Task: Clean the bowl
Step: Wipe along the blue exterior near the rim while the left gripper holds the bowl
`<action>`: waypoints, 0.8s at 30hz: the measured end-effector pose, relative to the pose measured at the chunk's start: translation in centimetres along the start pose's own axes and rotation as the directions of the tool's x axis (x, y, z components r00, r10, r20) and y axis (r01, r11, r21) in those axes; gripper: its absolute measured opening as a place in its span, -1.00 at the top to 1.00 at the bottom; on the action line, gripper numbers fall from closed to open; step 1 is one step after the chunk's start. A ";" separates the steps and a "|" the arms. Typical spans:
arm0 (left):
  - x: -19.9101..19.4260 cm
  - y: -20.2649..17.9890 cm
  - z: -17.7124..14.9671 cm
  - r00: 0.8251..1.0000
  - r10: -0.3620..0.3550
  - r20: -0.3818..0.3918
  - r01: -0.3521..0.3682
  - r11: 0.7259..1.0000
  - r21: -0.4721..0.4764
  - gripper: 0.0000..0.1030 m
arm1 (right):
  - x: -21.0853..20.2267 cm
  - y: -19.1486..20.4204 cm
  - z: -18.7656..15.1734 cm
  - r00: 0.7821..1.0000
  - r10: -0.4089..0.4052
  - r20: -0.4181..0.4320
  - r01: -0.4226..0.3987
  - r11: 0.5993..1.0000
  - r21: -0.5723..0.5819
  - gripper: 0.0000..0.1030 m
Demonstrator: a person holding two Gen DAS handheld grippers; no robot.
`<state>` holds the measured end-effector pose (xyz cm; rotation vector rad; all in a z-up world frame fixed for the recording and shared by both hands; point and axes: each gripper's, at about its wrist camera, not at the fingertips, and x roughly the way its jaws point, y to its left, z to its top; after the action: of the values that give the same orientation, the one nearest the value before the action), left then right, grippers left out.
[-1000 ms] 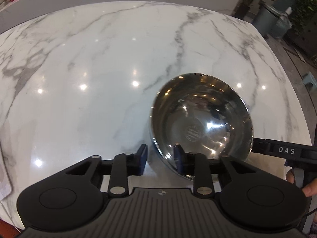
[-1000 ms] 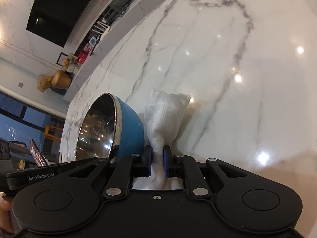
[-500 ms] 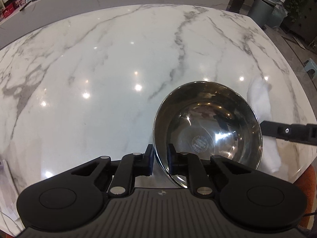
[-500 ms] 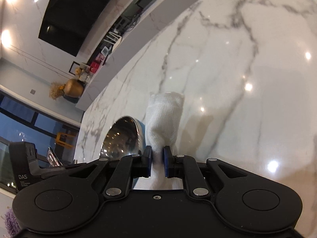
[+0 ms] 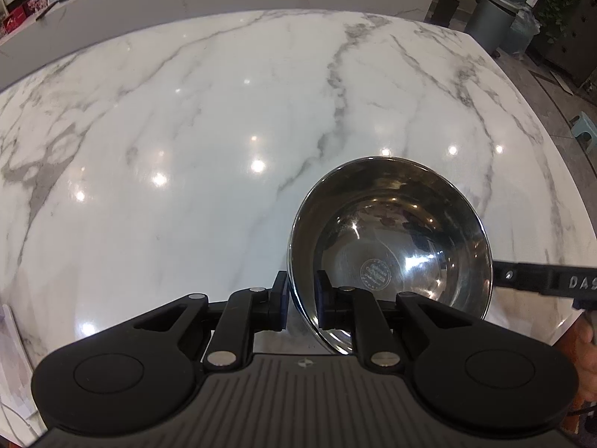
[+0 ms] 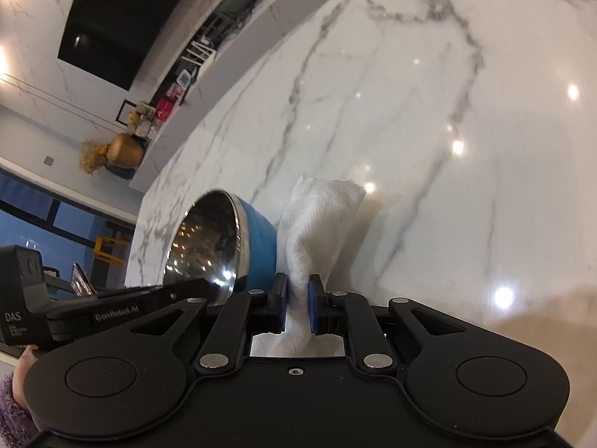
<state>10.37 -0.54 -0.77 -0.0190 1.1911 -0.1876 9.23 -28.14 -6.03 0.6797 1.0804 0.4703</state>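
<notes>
Left tool (image 5: pixel 301 300) clamped on near rim of steel bowl (image 5: pixel 391 239), one pad inside, one outside; bowl blue outside, tilted over marble surface (image 5: pixel 186 149). Right tool (image 6: pixel 297 304) pinched on white paper towel (image 6: pixel 317 220), just beside bowl's blue wall.

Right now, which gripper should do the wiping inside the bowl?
Right gripper: it's shut on the white cloth beside the bowl. The left gripper is clamped on the bowl's rim, steadying it.
</notes>
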 end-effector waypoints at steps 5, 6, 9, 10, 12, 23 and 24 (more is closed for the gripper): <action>0.1 0.4 -0.3 1.000 -0.019 -0.024 0.018 0.999 -0.042 0.55 | 0.8 0.4 -0.3 1.000 -0.020 -0.013 0.020 1.000 -0.012 0.78; 0.0 0.5 -0.3 0.999 -0.022 -0.028 0.020 0.998 -0.054 0.54 | 0.8 0.4 -0.4 1.000 -0.021 -0.013 0.021 1.000 -0.011 0.78; -0.1 0.5 -0.4 0.999 -0.037 -0.037 0.035 0.998 -0.054 0.54 | 0.8 0.4 -0.4 1.000 -0.022 -0.013 0.022 1.000 -0.007 0.78; -0.1 0.4 -0.4 0.998 -0.041 -0.040 0.039 0.998 -0.049 0.54 | 0.8 0.4 -0.4 1.000 -0.023 -0.012 0.023 1.000 -0.009 0.78; -0.1 0.1 -0.5 0.998 -0.044 -0.045 0.042 0.998 -0.036 0.54 | 0.8 0.5 -0.4 1.000 -0.024 -0.011 0.024 1.000 -0.012 0.78; 0.0 -0.2 -0.5 0.999 -0.038 -0.036 0.039 0.999 0.024 0.62 | -1.3 0.9 0.7 0.999 -0.002 0.034 0.003 0.999 -0.037 0.78; 0.0 -0.1 -0.5 0.999 -0.039 -0.036 0.040 0.999 0.028 0.64 | -1.5 1.0 0.8 0.999 0.001 0.038 0.000 0.999 -0.042 0.78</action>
<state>9.91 -0.58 -0.96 -0.0138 1.2239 -0.2404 9.35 -28.63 -4.10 0.6499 1.0321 0.4774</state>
